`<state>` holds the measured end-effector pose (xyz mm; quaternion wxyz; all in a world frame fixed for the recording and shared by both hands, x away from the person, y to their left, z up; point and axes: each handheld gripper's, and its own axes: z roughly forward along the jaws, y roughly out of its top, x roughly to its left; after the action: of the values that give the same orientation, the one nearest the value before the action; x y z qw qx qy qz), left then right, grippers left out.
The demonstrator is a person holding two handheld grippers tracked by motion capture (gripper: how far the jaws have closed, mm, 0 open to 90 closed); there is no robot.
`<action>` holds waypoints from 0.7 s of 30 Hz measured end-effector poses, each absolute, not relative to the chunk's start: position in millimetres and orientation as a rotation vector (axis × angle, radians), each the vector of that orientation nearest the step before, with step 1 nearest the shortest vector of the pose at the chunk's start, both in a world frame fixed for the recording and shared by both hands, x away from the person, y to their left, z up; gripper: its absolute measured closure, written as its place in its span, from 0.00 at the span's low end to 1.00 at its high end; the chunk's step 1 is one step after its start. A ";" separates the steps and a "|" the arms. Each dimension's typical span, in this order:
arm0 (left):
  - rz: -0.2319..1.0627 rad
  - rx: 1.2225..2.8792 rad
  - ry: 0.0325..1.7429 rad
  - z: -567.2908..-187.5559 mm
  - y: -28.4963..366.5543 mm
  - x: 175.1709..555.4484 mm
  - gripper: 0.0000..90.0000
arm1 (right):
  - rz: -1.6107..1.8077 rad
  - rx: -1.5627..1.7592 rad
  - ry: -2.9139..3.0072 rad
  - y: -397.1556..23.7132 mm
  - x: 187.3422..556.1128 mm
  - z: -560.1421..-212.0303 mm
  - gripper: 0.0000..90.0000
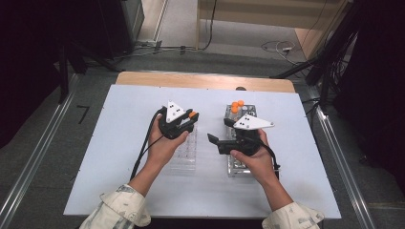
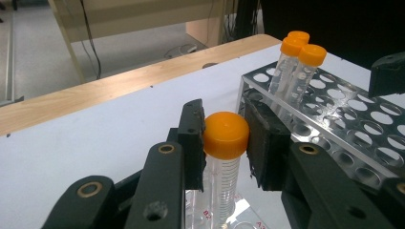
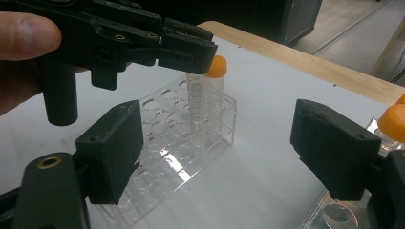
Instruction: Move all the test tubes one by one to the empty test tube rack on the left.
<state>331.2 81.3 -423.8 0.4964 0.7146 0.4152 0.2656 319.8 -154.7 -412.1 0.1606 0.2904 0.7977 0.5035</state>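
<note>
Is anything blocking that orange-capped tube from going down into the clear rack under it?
Nothing visible does. The left gripper holds the orange-capped clear plastic tube upright by its cap, its lower end already at the clear plastic rack, whose nearby holes look empty.

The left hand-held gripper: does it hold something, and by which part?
The left hand-held gripper holds a clear tube by its orange cap, one pad on each side. The tube stands upright in the clear rack.
</note>
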 end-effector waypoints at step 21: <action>0.551 1.698 0.988 -417.3 82.4 326.2 0.56 | 1.435 0.837 2.282 -155.8 320.0 -412.7 0.19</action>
<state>326.2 82.4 -417.3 0.5232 0.7093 0.4125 0.2302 320.0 -155.8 -412.7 0.1589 0.2927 0.7982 0.5020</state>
